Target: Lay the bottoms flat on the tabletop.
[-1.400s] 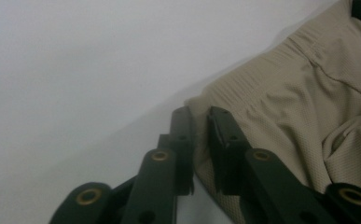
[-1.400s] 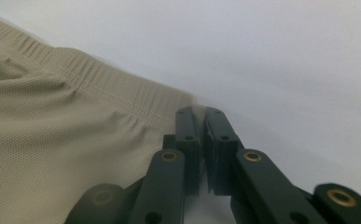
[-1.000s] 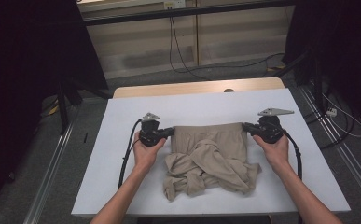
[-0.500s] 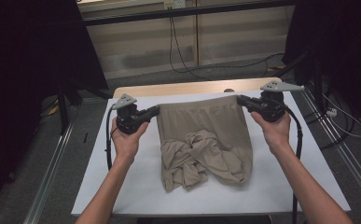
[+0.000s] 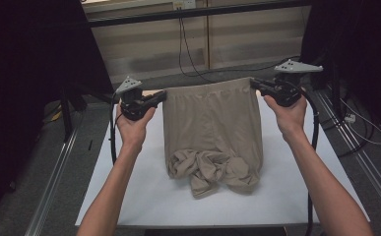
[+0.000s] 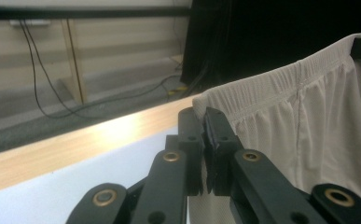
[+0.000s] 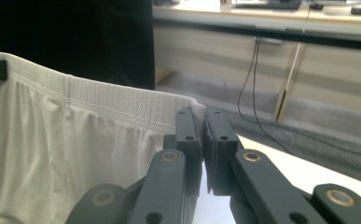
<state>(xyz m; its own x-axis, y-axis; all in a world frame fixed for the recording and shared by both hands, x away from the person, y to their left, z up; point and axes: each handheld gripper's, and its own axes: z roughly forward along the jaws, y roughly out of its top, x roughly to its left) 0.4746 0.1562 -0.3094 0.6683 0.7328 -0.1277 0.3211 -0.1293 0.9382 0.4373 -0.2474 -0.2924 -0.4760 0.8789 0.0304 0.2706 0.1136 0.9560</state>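
Observation:
A pair of beige shorts (image 5: 210, 123) hangs by its elastic waistband, stretched between my two grippers above the white table (image 5: 143, 196). My left gripper (image 5: 162, 95) is shut on the waistband's left corner, and my right gripper (image 5: 253, 84) is shut on its right corner. The legs lie bunched on the table below. In the left gripper view the shorts (image 6: 308, 121) lead off to the right from my left gripper (image 6: 204, 120), whose jaws pinch the waistband. In the right gripper view the shorts (image 7: 75, 144) spread to the left of my right gripper (image 7: 202, 120).
A wooden strip (image 5: 151, 92) runs along the table's far edge. Behind it are a grey floor with black cables (image 5: 188, 54) and pale wall panels. Metal rails (image 5: 55, 177) flank the table on both sides. Dark curtains stand at the left and right.
Both grippers have risen and moved toward the far edge with the waistband. The shorts have been lifted from a heap into a hanging sheet, with only the legs bunched on the table.

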